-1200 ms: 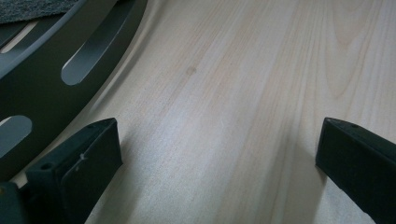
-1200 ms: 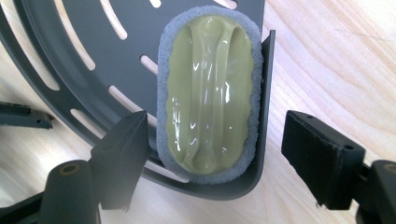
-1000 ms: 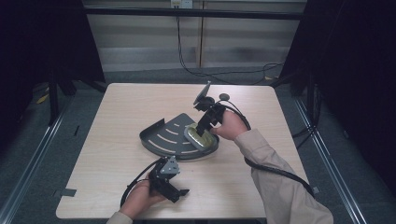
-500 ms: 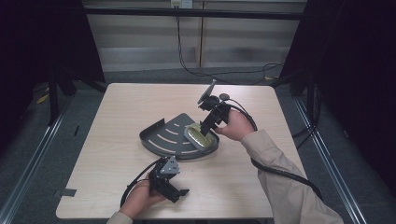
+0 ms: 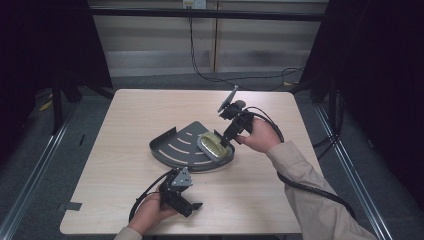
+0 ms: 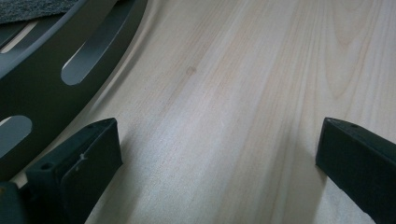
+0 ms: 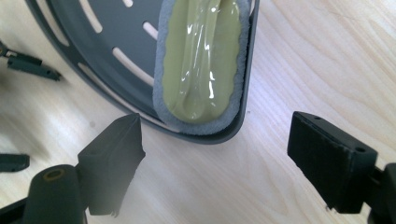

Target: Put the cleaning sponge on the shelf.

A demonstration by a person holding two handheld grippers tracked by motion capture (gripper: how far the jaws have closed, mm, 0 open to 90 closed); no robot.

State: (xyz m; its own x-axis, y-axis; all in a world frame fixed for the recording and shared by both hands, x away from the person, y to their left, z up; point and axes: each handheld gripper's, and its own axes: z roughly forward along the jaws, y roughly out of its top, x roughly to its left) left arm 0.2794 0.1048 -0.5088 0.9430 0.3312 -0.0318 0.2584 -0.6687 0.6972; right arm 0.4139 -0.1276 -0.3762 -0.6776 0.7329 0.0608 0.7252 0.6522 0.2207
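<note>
While one sponge (image 5: 212, 145) lies in one tray (image 5: 172, 148), both grippers' jaws are spread.

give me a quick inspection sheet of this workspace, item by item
surface: light wood table, bare apart from the tray
job's things: grey slotted tray; yellow-green pad with grey edge lying in it at the rim
clutter: nothing seen
grippers: right gripper open, just off the tray's rim; left gripper open, low over bare wood beside the tray
cables: black cable trails from the right gripper
surroundings: dark curtains, grey floor
</note>
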